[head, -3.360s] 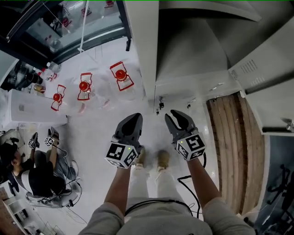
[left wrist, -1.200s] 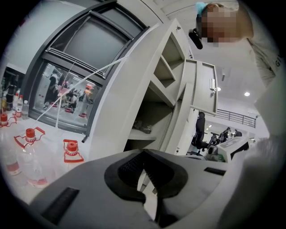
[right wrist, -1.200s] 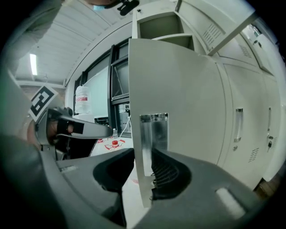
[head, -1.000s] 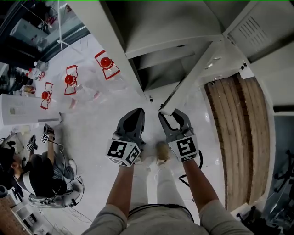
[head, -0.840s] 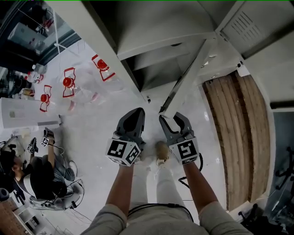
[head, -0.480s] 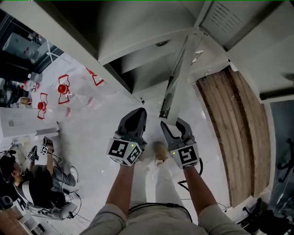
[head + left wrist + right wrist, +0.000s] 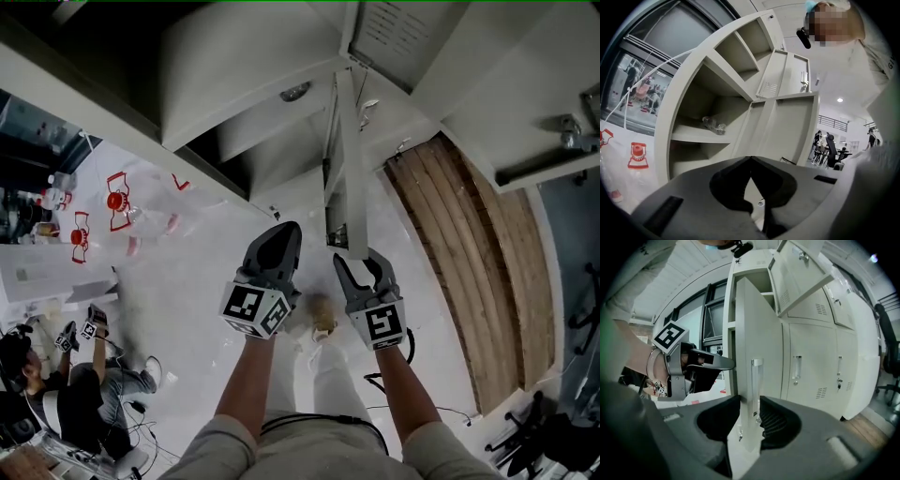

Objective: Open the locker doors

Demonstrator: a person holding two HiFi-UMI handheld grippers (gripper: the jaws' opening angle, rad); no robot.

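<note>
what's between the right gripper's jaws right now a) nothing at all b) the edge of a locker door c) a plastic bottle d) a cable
b: in the right gripper view, the right gripper has the edge of the open locker door standing between its jaws, which press on both faces.

Wooden floor strip (image 7: pixel 459 253). Clear red-capped bottles (image 7: pixel 115 201): well left of strip, on white floor. Seated person (image 7: pixel 66 403): farther left, nearer. Dark chair base (image 7: pixel 539 422): right of strip.

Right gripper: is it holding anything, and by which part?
Yes: the right gripper grips the open locker door by its free edge, beside the handle.
</note>
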